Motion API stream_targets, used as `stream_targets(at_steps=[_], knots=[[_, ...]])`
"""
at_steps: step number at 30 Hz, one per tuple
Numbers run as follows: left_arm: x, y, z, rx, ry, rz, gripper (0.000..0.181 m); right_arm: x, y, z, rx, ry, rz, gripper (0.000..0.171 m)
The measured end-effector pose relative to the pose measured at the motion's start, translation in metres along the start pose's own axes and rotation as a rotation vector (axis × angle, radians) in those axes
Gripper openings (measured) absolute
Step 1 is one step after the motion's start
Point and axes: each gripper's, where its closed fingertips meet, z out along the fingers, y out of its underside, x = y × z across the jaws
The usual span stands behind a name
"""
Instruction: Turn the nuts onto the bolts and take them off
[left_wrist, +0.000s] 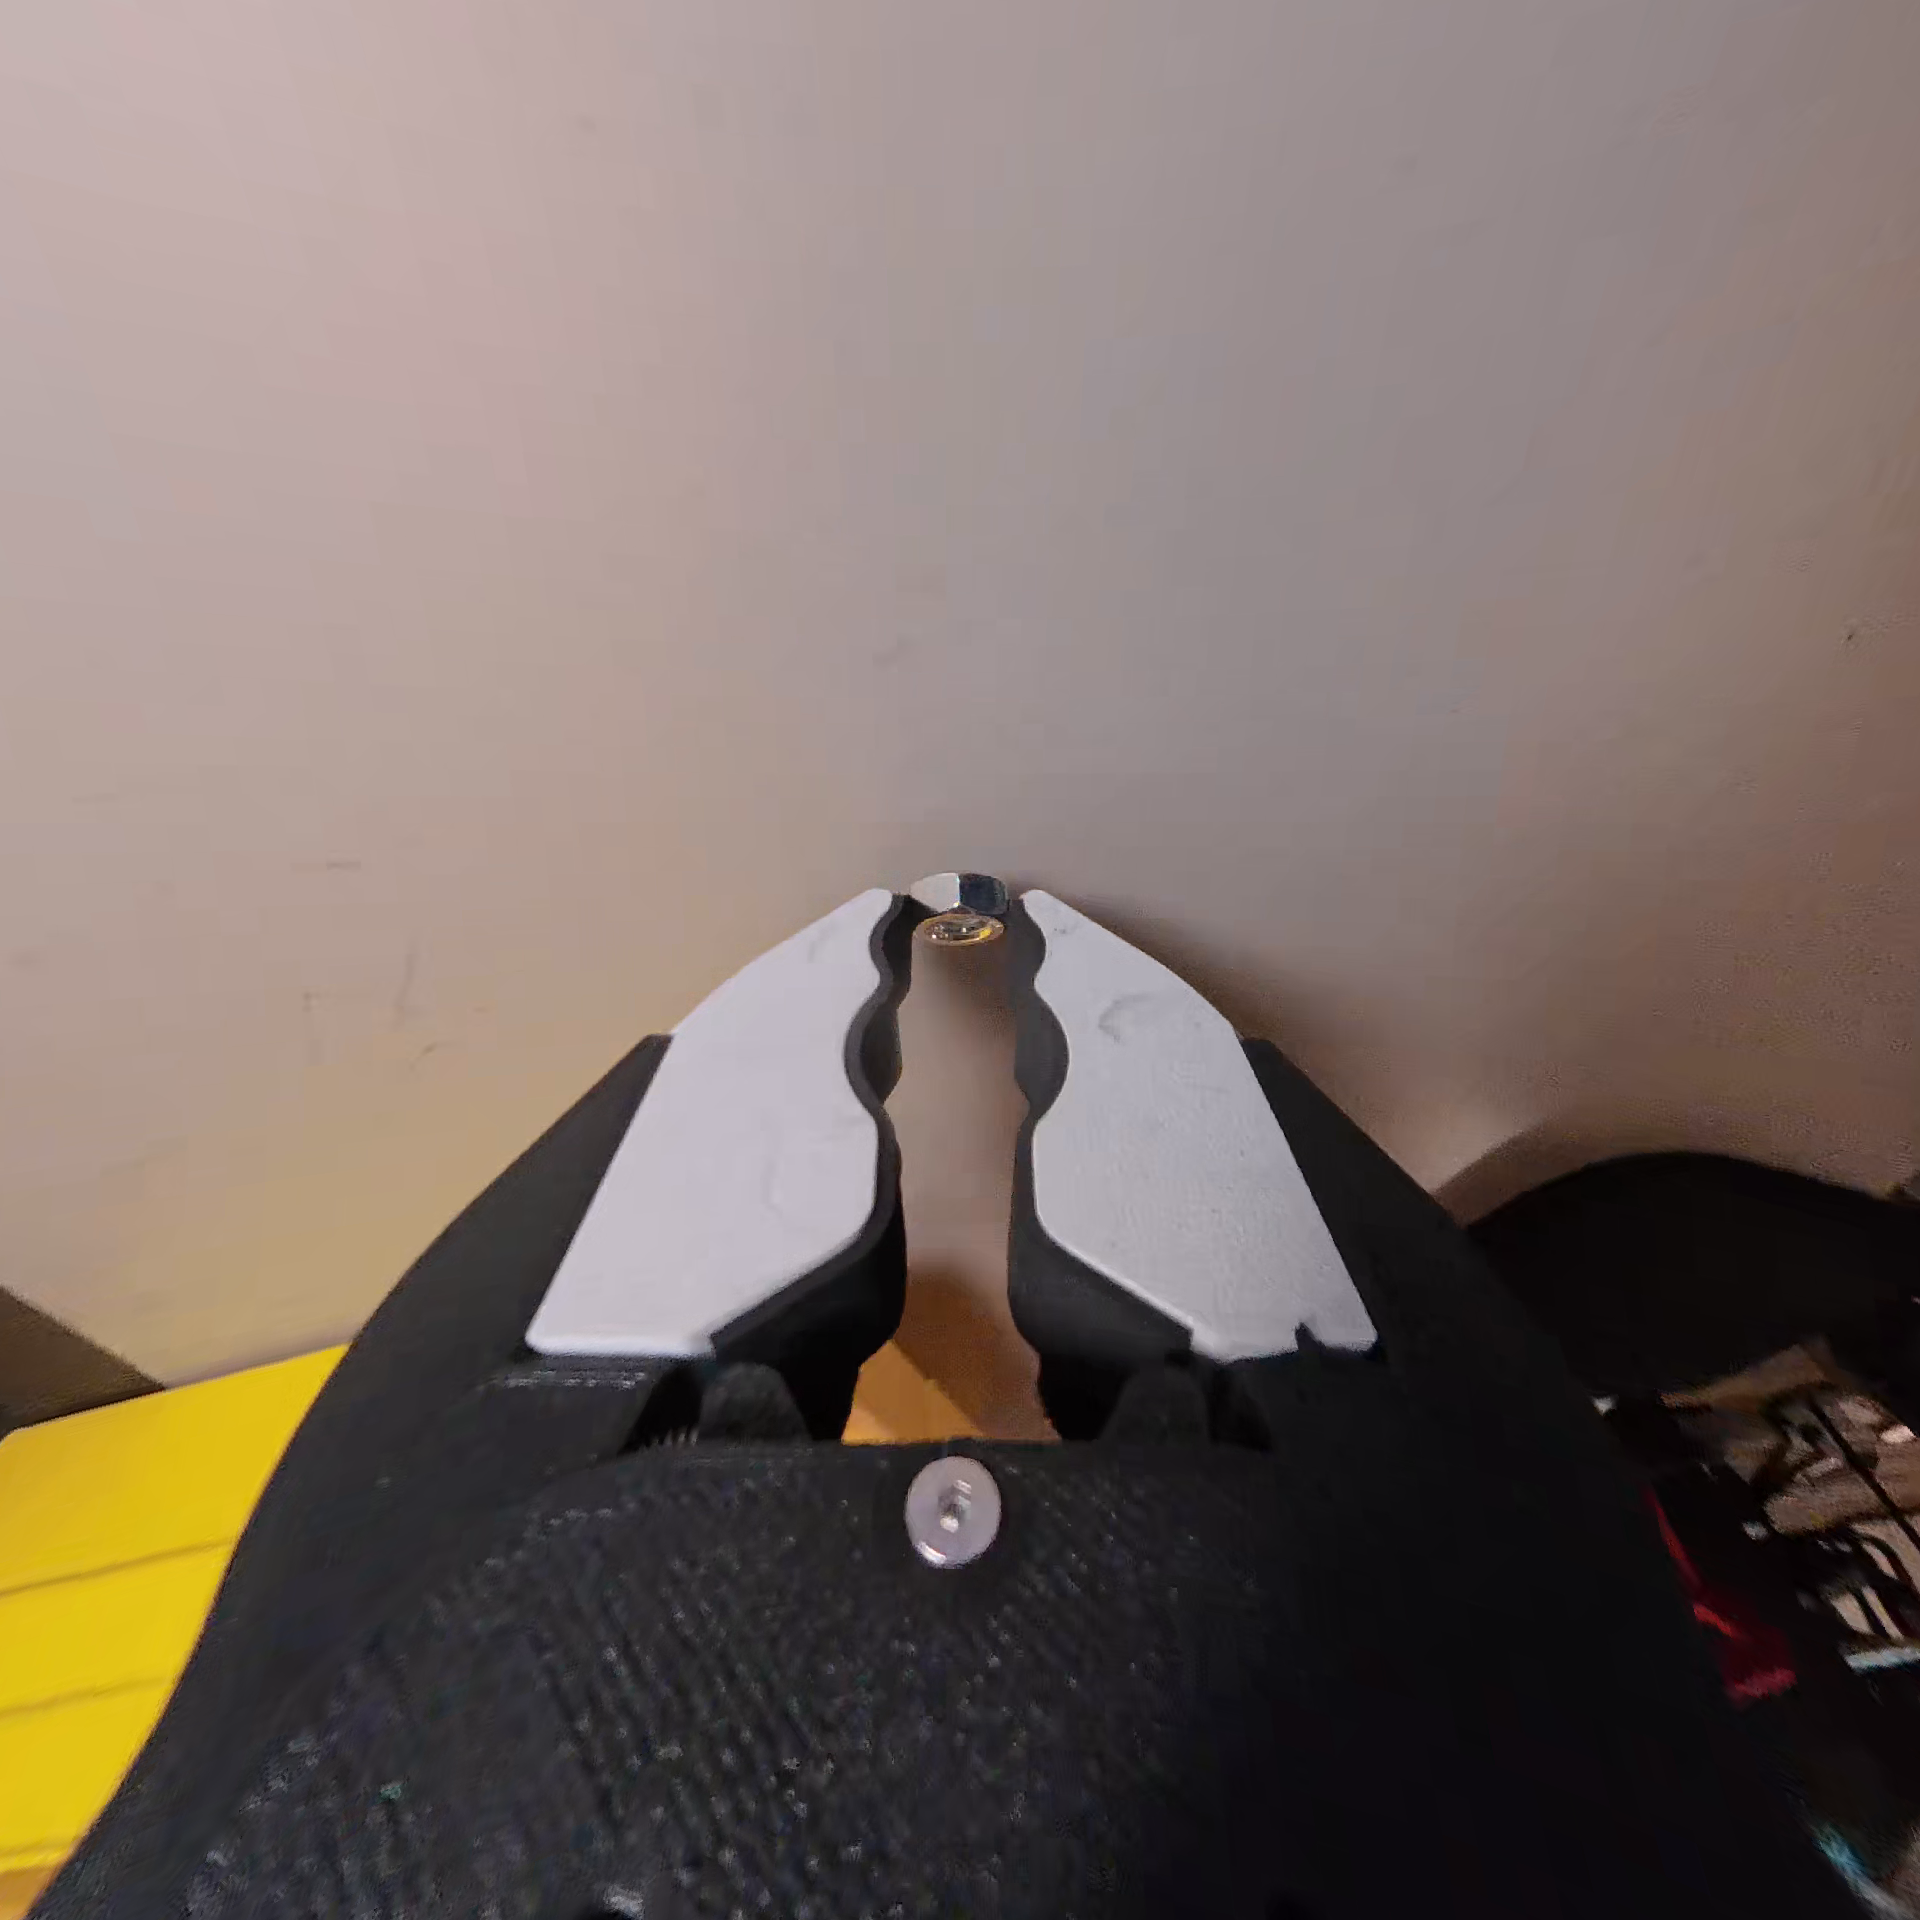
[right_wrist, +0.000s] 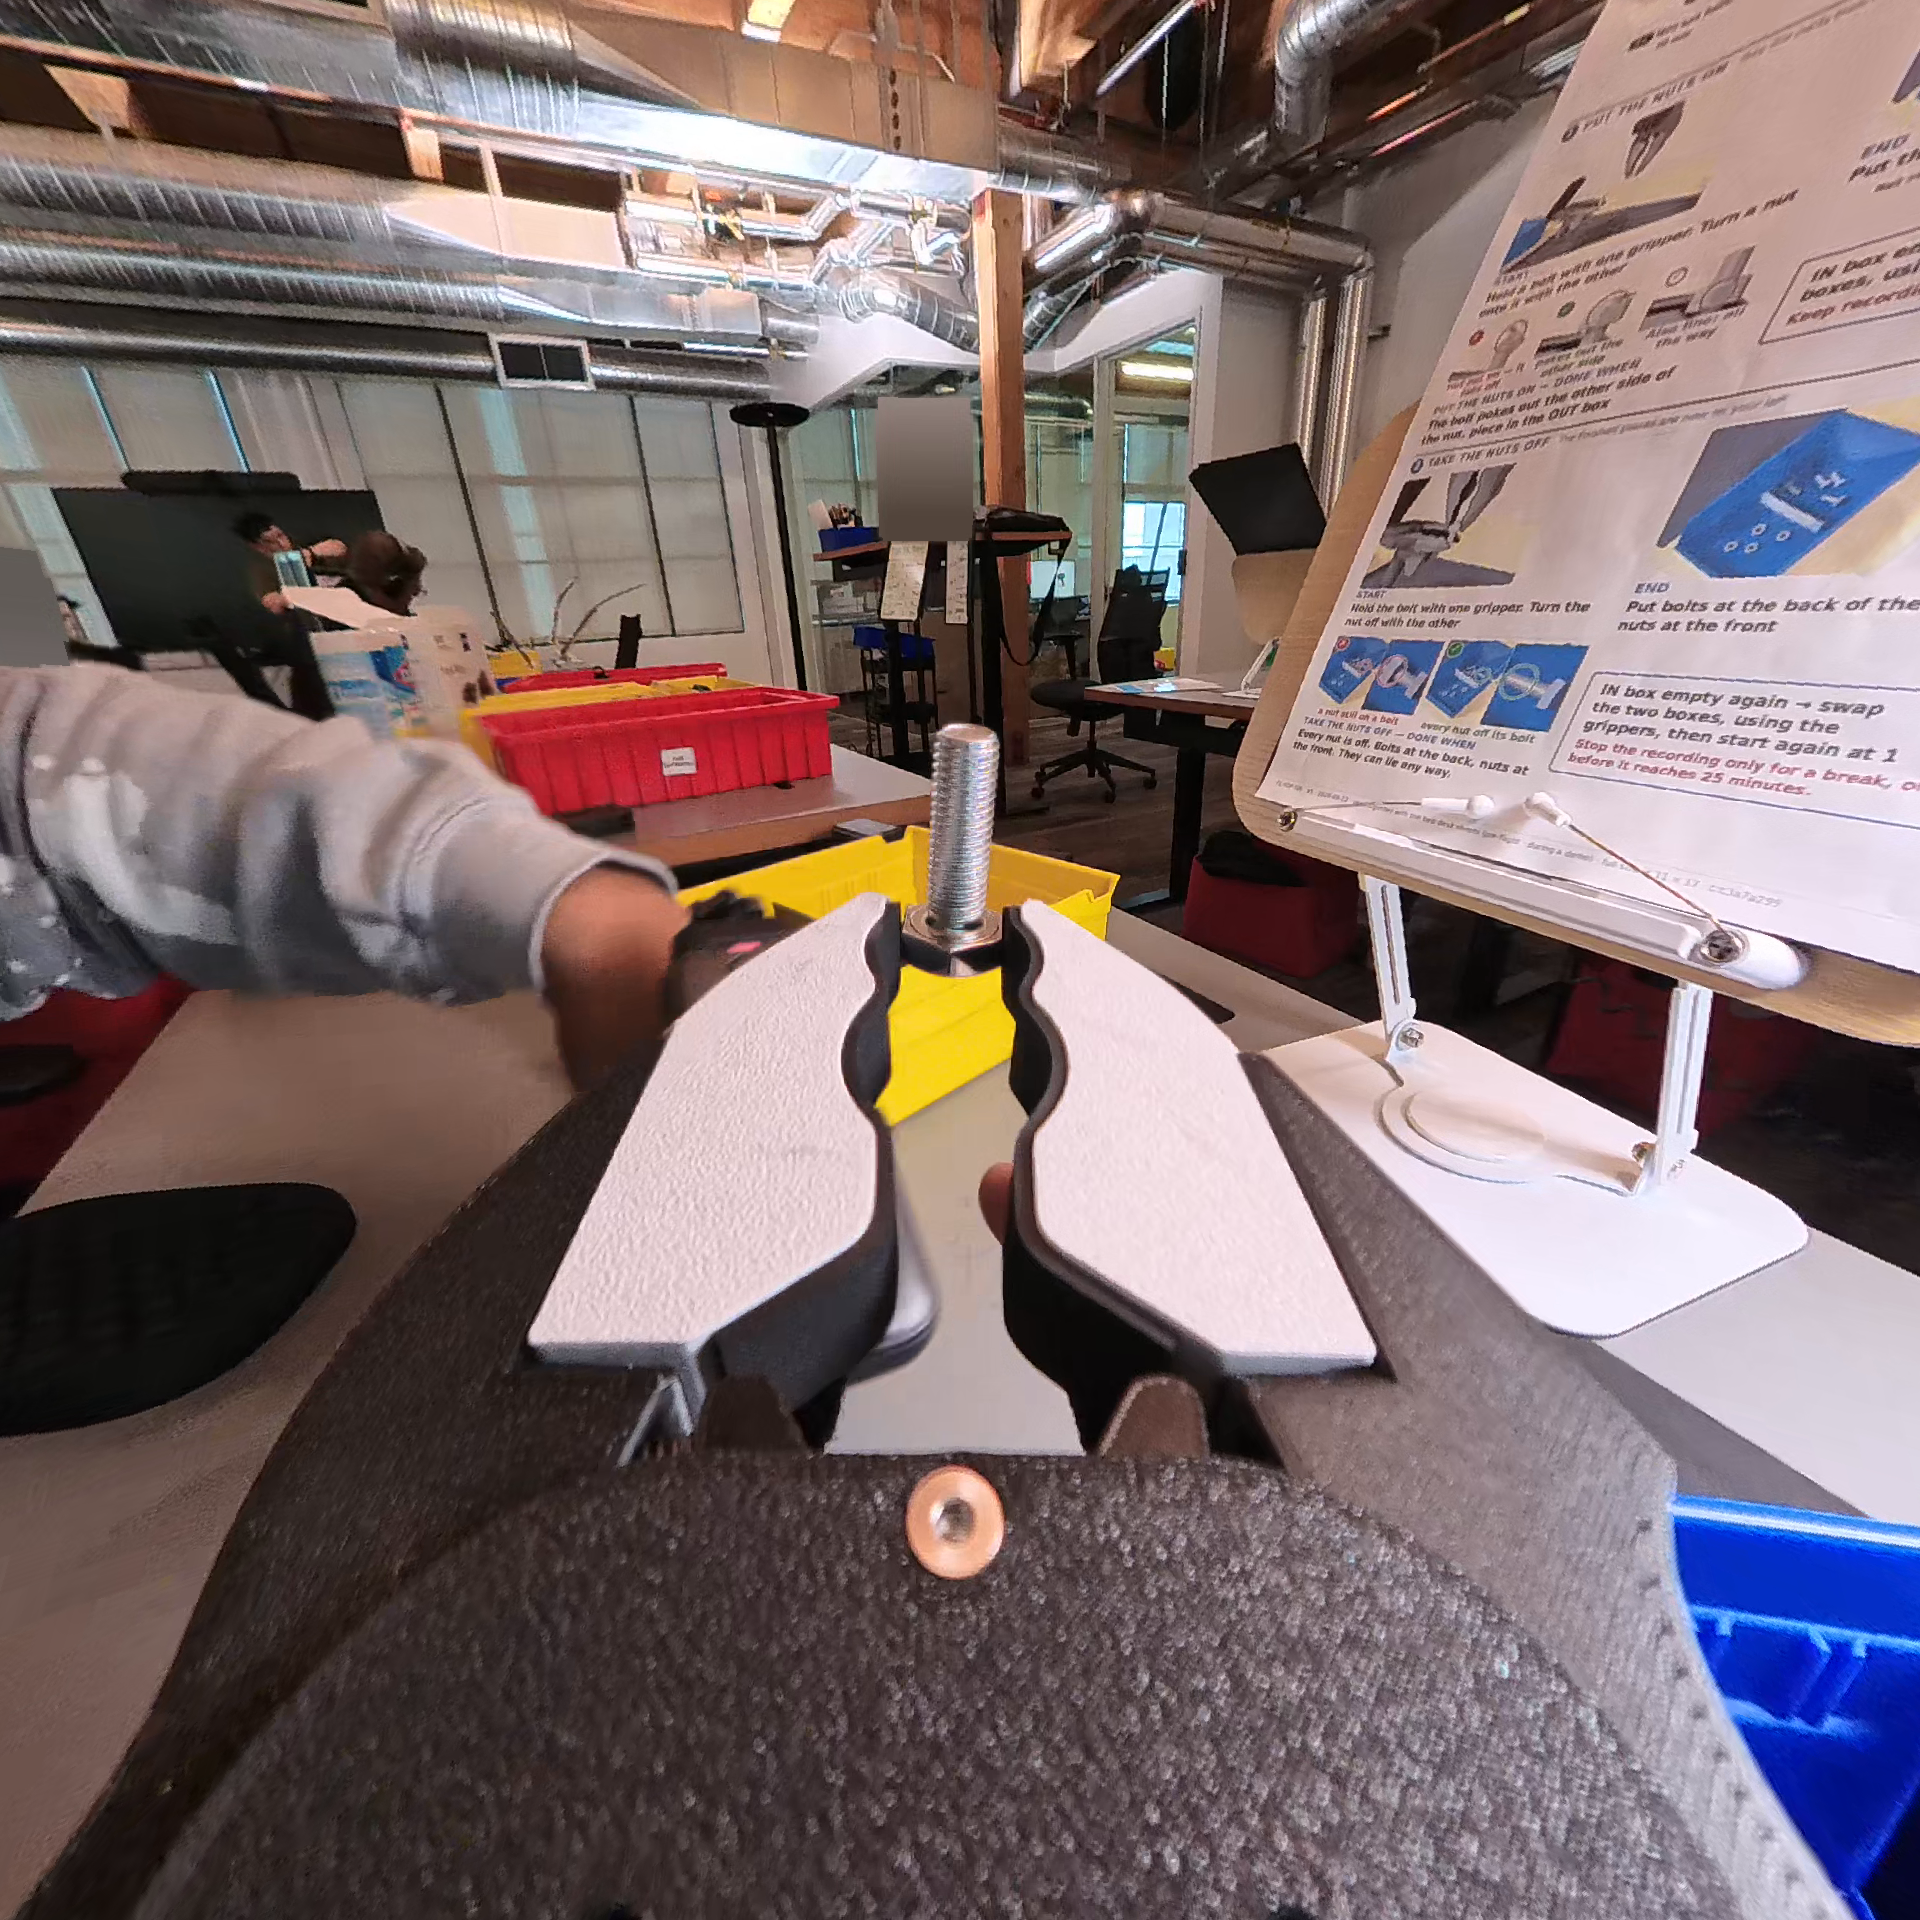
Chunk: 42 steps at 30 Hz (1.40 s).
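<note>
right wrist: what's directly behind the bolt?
A yellow bin on the table, red bins farther back. The bolt and right gripper hide the yellow bin's inside.

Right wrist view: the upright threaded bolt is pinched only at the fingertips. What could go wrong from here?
1. The right gripper holds the silver threaded bolt only at its base, at the very fingertips; twisting could tip it out.
2. The left gripper pinches a small shiny hex nut just as shallowly, so it may slip.
3. A dropped part might miss the yellow plastic bin.
</note>
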Motion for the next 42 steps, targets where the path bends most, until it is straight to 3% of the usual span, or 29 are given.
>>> stream_targets(at_steps=[6, 18, 23, 28, 31, 36, 42], knots=[[0.041, -0.017, 0.009, 0.201, -0.047, -0.005, 0.018, 0.000, -0.010, -0.004, 0.024, 0.005, -0.007, 0.018], [0.062, -0.020, 0.009, 0.697, -0.054, -0.141, 0.030, -0.007, -0.009, -0.001, 0.026, -0.014, 0.000, 0.018], [0.059, -0.019, 0.009, 0.761, -0.103, -0.156, 0.026, -0.008, -0.005, 0.001, 0.028, -0.028, 0.013, 0.018], [0.054, -0.018, 0.007, 0.709, -0.168, -0.131, 0.018, -0.011, -0.001, 0.003, 0.019, -0.041, 0.016, 0.018], [0.055, -0.019, -0.026, 0.799, -0.113, -0.147, 0.018, -0.017, 0.003, 0.005, 0.002, -0.071, 0.010, 0.019], [0.041, 0.001, -0.121, 0.894, -0.121, -0.164, 0.018, -0.031, 0.016, 0.013, -0.054, -0.136, -0.006, 0.018], [0.038, 0.011, -0.204, 0.846, -0.110, -0.130, 0.018, -0.070, 0.050, 0.035, -0.160, -0.257, -0.020, 0.018]])
